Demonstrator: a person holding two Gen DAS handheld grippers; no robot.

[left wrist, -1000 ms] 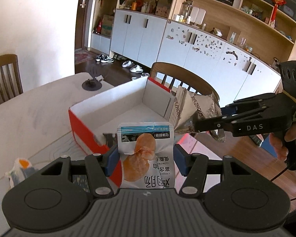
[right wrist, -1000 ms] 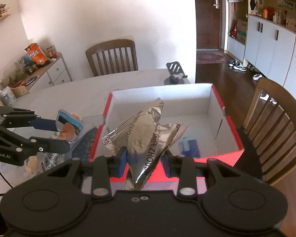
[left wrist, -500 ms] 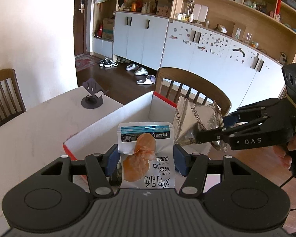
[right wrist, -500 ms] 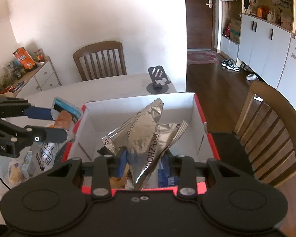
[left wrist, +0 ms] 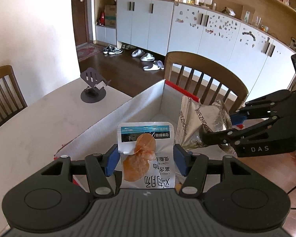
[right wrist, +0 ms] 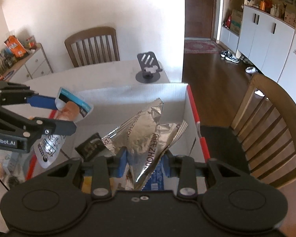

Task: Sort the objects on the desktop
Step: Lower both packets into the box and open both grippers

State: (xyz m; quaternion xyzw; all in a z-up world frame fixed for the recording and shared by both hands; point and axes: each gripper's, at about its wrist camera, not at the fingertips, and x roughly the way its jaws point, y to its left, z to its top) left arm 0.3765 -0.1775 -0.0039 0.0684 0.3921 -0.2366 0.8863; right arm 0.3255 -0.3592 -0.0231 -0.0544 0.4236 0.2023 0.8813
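Observation:
My left gripper [left wrist: 146, 159] is shut on a white snack pouch [left wrist: 147, 154] printed with an orange chicken piece and holds it over the near wall of the red box [left wrist: 116, 116] with a white inside. My right gripper [right wrist: 145, 158] is shut on a crumpled silver foil bag [right wrist: 148, 132] and holds it above the box's inside [right wrist: 128, 96]. The right gripper [left wrist: 225, 127] with the foil bag [left wrist: 199, 122] shows at the right of the left wrist view. The left gripper [right wrist: 64, 118] with the pouch [right wrist: 71, 108] shows at the left of the right wrist view.
A dark packet [right wrist: 91, 146] and blue packets [right wrist: 155, 179] lie in the box. A black phone stand [left wrist: 92, 88] stands on the white table [left wrist: 39, 122]. Wooden chairs [left wrist: 205, 79] stand at the table's far side and corner. Small snacks [right wrist: 2, 164] lie left of the box.
Both grippers have moved forward over the box with their loads. The box's floor now lies beneath them, and the near red wall has dropped out of the left wrist view.

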